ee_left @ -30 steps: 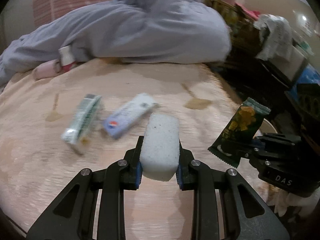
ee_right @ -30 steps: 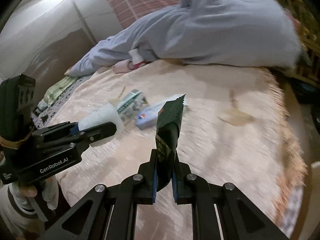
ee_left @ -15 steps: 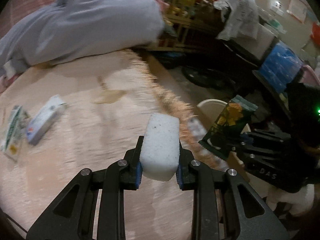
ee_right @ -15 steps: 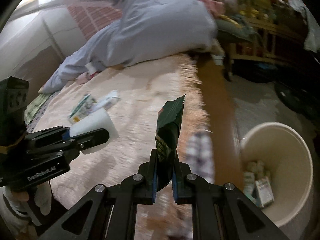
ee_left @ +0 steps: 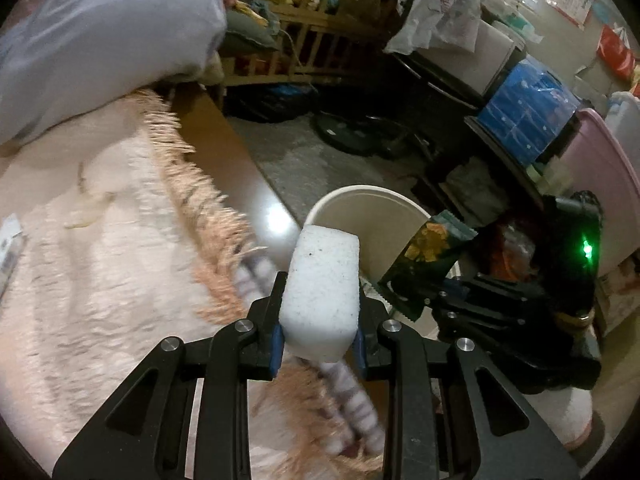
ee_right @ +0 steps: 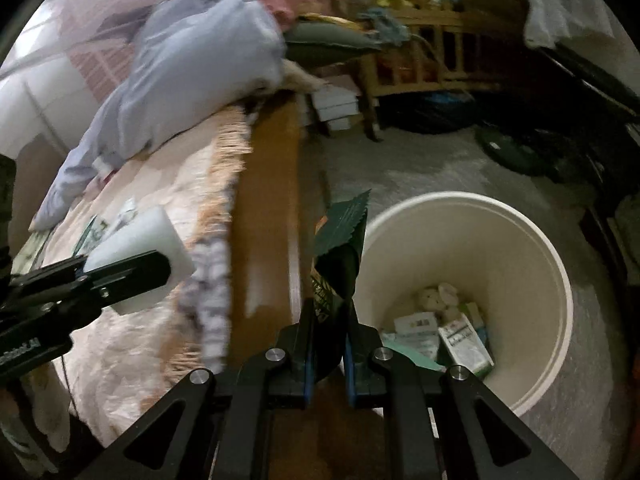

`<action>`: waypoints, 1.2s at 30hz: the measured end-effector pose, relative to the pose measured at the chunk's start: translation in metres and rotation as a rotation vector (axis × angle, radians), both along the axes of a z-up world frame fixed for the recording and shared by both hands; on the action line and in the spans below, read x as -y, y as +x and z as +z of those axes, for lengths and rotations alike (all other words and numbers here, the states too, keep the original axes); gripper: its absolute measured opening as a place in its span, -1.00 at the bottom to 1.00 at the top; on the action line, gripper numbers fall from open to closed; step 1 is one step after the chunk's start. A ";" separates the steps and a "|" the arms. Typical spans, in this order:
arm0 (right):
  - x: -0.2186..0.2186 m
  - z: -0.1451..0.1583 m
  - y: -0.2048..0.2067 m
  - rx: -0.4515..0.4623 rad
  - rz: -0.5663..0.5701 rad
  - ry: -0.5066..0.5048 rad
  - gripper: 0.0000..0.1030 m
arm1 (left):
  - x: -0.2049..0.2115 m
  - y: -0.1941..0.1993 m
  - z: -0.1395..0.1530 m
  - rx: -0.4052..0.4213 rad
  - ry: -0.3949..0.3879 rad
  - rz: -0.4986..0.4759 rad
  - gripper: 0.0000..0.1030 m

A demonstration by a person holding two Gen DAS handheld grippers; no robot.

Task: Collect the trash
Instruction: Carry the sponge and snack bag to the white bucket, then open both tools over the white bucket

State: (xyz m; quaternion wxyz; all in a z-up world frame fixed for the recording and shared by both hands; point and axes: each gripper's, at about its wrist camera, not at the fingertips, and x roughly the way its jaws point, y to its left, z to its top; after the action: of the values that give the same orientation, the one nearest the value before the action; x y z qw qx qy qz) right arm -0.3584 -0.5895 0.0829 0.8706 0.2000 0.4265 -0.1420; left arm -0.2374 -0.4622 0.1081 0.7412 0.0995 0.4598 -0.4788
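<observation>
My left gripper (ee_left: 319, 346) is shut on a white foam block (ee_left: 322, 292), held over the fringed edge of the bed. That block (ee_right: 138, 258) and the left gripper's fingers (ee_right: 116, 278) also show at the left of the right wrist view. My right gripper (ee_right: 326, 360) is shut on a dark green snack wrapper (ee_right: 340, 248), which stands upright beside the near rim of a cream waste bin (ee_right: 536, 248). Several small cartons (ee_right: 460, 336) lie at the bin's bottom. In the left wrist view the wrapper (ee_left: 430, 256) hangs in front of the bin (ee_left: 360, 208).
A peach bedspread (ee_left: 100, 260) with a fringe covers the bed, bounded by a brown wooden rail (ee_right: 268, 216). A pale blue quilt (ee_right: 192, 68) lies piled at its far end. Wooden railings (ee_left: 320, 36), blue boxes (ee_left: 528, 116) and a pink tub (ee_left: 600, 176) crowd the floor beyond.
Both grippers have swung right off the bed toward the waste bin, carrying the foam block and the wrapper. The two packets left on the bedspread have slid out to the left edge.
</observation>
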 end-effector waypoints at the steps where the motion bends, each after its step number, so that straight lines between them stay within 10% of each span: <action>1: 0.004 -0.002 -0.003 -0.001 -0.013 0.000 -0.79 | 0.006 -0.001 -0.001 -0.005 -0.001 -0.008 -0.52; 9: 0.039 -0.017 -0.018 -0.010 -0.123 0.024 -0.77 | 0.039 -0.005 -0.004 -0.078 -0.045 -0.059 -0.25; 12: 0.048 -0.021 -0.021 -0.025 -0.164 0.031 -0.28 | 0.040 -0.004 -0.006 -0.089 -0.047 -0.052 -0.03; 36: 0.015 -0.016 0.001 -0.005 -0.091 0.025 0.00 | -0.056 0.037 0.000 0.021 0.033 0.146 -0.03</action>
State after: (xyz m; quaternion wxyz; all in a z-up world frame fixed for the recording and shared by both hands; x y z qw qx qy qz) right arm -0.3574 -0.6047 0.0666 0.8596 0.2295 0.4210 -0.1765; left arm -0.2007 -0.4065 0.1079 0.7771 0.0829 0.4661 -0.4148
